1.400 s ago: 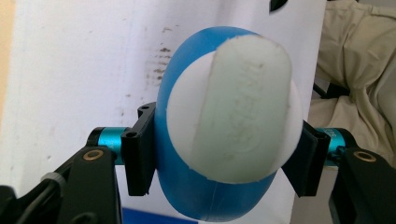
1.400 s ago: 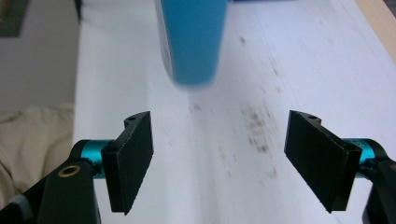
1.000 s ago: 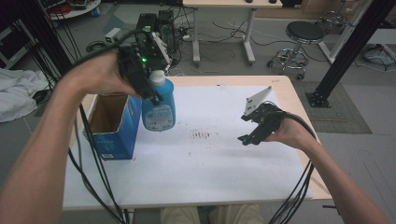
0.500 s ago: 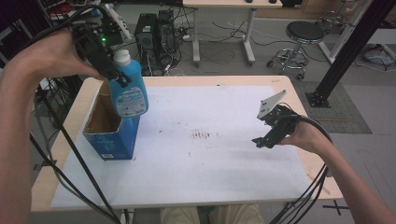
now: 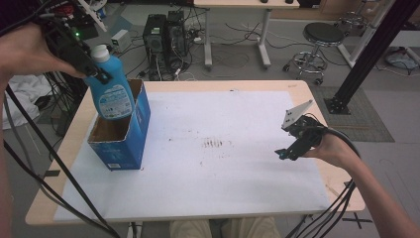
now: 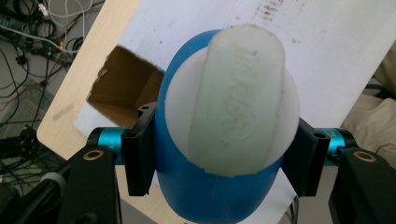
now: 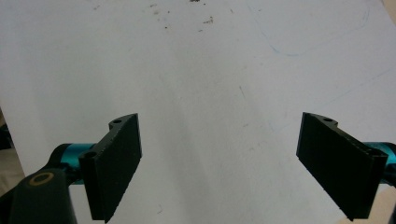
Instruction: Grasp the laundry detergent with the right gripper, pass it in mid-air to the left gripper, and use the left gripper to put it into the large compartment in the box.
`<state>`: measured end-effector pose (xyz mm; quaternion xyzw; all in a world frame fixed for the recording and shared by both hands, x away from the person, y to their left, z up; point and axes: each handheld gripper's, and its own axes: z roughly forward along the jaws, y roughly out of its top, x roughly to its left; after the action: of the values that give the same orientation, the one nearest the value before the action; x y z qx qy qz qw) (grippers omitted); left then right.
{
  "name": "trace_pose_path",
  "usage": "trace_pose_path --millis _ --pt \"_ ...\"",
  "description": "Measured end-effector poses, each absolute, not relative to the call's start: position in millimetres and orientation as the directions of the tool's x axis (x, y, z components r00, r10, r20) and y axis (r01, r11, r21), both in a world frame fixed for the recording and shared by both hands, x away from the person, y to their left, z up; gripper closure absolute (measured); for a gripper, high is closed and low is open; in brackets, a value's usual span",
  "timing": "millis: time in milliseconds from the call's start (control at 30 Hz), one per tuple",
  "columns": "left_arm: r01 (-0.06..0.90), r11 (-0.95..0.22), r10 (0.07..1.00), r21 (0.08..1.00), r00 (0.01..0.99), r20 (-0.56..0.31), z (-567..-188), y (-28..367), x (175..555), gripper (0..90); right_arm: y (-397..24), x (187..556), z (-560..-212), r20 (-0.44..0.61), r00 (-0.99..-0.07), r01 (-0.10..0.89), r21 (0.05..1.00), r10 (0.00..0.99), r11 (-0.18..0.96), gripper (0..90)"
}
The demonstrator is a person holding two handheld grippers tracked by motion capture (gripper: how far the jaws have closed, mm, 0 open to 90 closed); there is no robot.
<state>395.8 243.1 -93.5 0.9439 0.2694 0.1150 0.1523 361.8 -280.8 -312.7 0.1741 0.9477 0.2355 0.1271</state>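
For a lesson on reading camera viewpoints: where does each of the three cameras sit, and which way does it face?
High view: above the person's side, looking forward and down on the table; both forearms, left gripper, right gripper.
Left gripper view: looks along its jaws, clamped on the blue bottle, down at the open box.
Right gripper view: faces bare tabletop between open jaws.
Shared: bottle and box, high and left gripper views.
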Motion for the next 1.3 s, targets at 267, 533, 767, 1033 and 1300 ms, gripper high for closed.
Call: trace_pose_path --millis 267,533,767,1033,1300 --pt "0.497 -0.8 0.56 0.337 0.819 0.122 -106.6 254.1 404.0 37.4 -285.0 361.7 -318.8 -0.155 -0.901 0.288 0.483 0.405 0.827 13.4" --pt "0.515 -0.801 0.567 0.305 0.816 0.11 -132.3 258.9 411.0 37.3 -281.3 361.6 -324.9 -0.157 -0.899 0.292 0.477 0.408 0.829 13.4" --pt "0.528 -0.797 0.572 0.293 0.816 0.086 -158.3 264.0 415.3 37.4 -278.6 359.7 -329.8 -0.156 -0.899 0.299 0.464 0.409 0.834 13.4" --pt "0.53 -0.803 0.566 0.271 0.821 0.07 -198.2 265.5 418.1 37.3 -277.3 358.8 -332.8 -0.153 -0.9 0.302 0.458 0.409 0.836 13.4" --pt "0.517 -0.826 0.541 0.225 0.839 0.054 -240.0 265.3 421.2 37.4 -275.2 357.1 -334.9 -0.153 -0.9 0.304 0.454 0.409 0.838 13.4"
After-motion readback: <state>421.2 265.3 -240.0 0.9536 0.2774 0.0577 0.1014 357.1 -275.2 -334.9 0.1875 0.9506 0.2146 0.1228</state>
